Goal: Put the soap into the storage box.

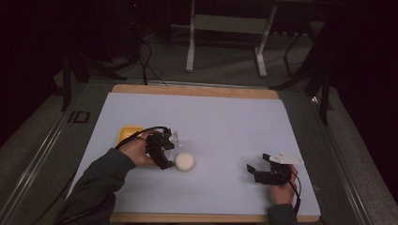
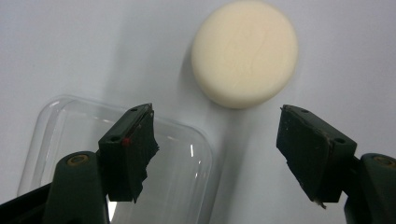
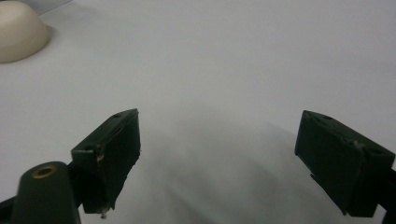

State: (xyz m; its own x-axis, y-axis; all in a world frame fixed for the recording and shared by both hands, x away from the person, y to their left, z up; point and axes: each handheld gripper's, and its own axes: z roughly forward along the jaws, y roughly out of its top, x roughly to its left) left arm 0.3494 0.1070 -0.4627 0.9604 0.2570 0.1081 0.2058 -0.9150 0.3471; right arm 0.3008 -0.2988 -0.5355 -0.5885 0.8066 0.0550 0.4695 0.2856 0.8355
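A cream round puck (image 1: 184, 161) (image 2: 245, 53) lies flat on the white mat (image 1: 225, 126), left of centre. My left gripper (image 1: 167, 158) (image 2: 217, 140) hovers just left of it, jaws apart with nothing between them; the puck sits just beyond the fingertips. A clear plastic lid or tray (image 2: 177, 163) lies under the left jaw. My right gripper (image 1: 258, 164) (image 3: 217, 149) rests near the mat's front right, open over bare mat and well apart from the puck (image 3: 18, 30), which shows at that view's top left.
A yellow flat object (image 1: 127, 133) lies at the mat's left edge behind the left hand. The mat covers a wooden tabletop (image 1: 197, 90). Beyond the table stand a white frame (image 1: 225, 28) and dark cables on the floor.
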